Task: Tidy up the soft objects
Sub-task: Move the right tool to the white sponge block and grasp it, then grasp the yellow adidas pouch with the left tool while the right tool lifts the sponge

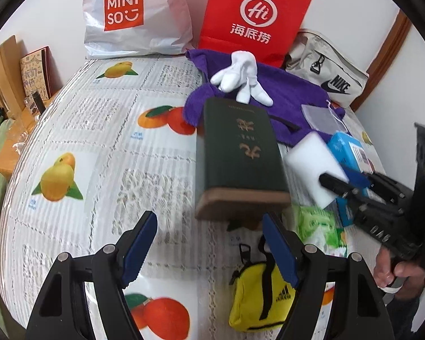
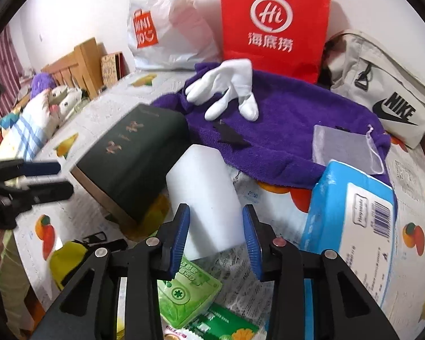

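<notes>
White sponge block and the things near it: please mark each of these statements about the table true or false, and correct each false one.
1. The right gripper is shut on the white sponge block. True.
2. The left gripper holds the dark green book. False: it is open and holds nothing; the book lies beyond its fingertips.
3. The white glove lies on the purple towel. True.
4. The red paper bag lies flat on the table. False: it stands upright against the wall.
5. The yellow pouch sits on top of the book. False: it lies on the tablecloth, near the left gripper.
</notes>
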The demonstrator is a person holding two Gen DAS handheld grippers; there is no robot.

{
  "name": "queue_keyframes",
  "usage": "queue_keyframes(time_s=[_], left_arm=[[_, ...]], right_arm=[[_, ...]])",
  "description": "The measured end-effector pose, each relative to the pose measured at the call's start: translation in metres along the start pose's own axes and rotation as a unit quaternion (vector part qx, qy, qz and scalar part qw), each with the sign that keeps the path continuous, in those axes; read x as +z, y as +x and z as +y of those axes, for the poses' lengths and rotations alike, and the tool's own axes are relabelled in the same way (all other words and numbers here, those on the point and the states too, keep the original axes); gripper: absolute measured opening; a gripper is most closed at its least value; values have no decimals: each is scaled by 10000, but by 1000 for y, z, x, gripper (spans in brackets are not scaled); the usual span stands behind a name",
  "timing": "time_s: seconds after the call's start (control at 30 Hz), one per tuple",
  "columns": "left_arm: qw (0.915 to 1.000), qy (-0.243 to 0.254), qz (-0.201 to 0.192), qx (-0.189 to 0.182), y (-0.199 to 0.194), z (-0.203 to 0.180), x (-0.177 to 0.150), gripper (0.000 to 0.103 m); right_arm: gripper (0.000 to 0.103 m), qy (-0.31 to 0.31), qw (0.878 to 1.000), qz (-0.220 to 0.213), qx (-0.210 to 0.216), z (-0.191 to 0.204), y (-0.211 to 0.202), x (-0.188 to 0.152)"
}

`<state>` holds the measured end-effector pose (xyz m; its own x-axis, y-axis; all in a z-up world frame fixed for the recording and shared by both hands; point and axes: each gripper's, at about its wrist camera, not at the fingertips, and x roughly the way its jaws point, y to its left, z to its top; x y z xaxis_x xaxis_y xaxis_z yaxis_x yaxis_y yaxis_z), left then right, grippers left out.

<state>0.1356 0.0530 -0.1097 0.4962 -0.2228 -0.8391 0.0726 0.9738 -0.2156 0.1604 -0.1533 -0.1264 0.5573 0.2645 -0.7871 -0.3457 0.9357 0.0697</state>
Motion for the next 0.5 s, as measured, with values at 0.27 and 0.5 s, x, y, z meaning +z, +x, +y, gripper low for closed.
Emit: queue_keyframes(time_s=[0.27,0.5], left_arm=[[9998,120,126,-128,-2,-11,-29,75],[9990,234,195,-320,0,-25,-52,75]], right_arm=[[38,237,9987,-460,11,-5,-49,-11],[38,373,9974,-609,60,-9,-82,-33]])
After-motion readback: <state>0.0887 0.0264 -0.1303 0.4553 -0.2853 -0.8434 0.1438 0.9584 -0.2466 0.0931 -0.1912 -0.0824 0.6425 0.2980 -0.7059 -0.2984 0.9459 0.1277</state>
